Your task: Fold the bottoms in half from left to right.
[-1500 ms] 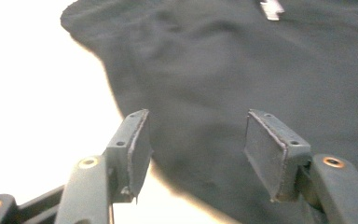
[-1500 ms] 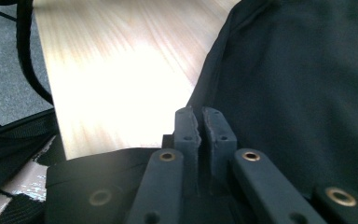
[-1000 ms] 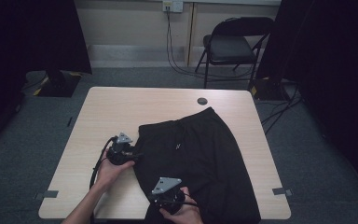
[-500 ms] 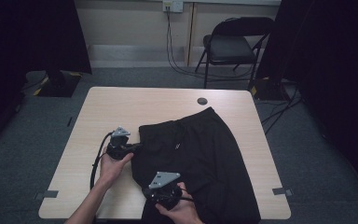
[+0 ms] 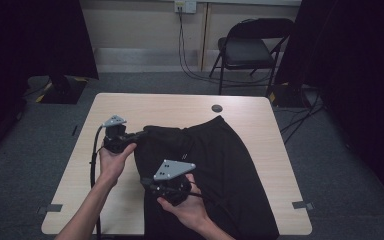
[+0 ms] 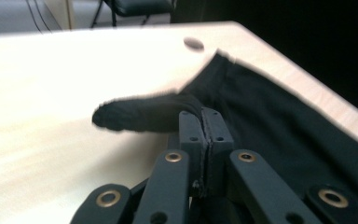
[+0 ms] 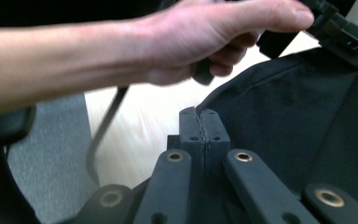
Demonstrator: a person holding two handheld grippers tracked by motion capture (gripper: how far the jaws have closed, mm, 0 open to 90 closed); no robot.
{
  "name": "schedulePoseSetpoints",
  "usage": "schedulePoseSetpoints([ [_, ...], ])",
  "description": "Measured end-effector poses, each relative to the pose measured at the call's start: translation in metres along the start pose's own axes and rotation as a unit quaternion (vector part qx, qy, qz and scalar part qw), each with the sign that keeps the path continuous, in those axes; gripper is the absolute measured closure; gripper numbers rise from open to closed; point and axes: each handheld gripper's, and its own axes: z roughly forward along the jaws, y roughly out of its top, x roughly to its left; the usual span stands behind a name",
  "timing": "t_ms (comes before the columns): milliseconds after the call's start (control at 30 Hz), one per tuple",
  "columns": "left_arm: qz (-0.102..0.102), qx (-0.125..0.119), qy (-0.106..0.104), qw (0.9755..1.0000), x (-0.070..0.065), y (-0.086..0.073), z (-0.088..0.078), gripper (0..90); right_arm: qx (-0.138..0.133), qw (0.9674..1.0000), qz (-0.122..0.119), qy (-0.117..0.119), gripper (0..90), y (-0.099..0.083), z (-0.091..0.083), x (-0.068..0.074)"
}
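A wooden table [image 5: 130,107] fills the frame's centre; black shorts [image 5: 220,165] spread across its lower right. The left gripper [image 5: 139,134], centre-left, pinches the shorts' lifted edge with closed jaws, wrist raised. The right gripper [image 5: 145,183], lower centre, clamps the hem likewise.

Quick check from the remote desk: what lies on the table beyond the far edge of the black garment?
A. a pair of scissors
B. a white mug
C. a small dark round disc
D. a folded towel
C: a small dark round disc sits on the bare table just past the far edge of the black garment.
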Motion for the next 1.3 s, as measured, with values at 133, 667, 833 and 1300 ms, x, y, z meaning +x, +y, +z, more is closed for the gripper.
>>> schedulePoseSetpoints([
  [133, 0.012, -0.018, 0.009, 0.9997, -0.002, 0.022, -0.016, 88.8, -0.028, 0.9996, -0.007, 0.004, 89.4, 0.024, -0.006, 0.003],
  [667, 0.034, -0.037, 0.030, 0.9982, -0.014, 0.058, -0.034, 88.9, -0.105, 0.9943, -0.017, -0.001, 89.4, 0.063, -0.034, -0.001],
  [833, 0.034, -0.002, 0.017, 0.9993, -0.020, 0.035, 0.006, 88.8, -0.090, 0.9955, 0.016, -0.025, 89.4, 0.022, -0.049, -0.020],
  [1300, 0.050, 0.016, -0.036, 0.9980, -0.058, 0.040, 0.101, 69.0, -0.041, 0.9859, 0.097, -0.130, 89.5, -0.060, -0.110, -0.086],
])
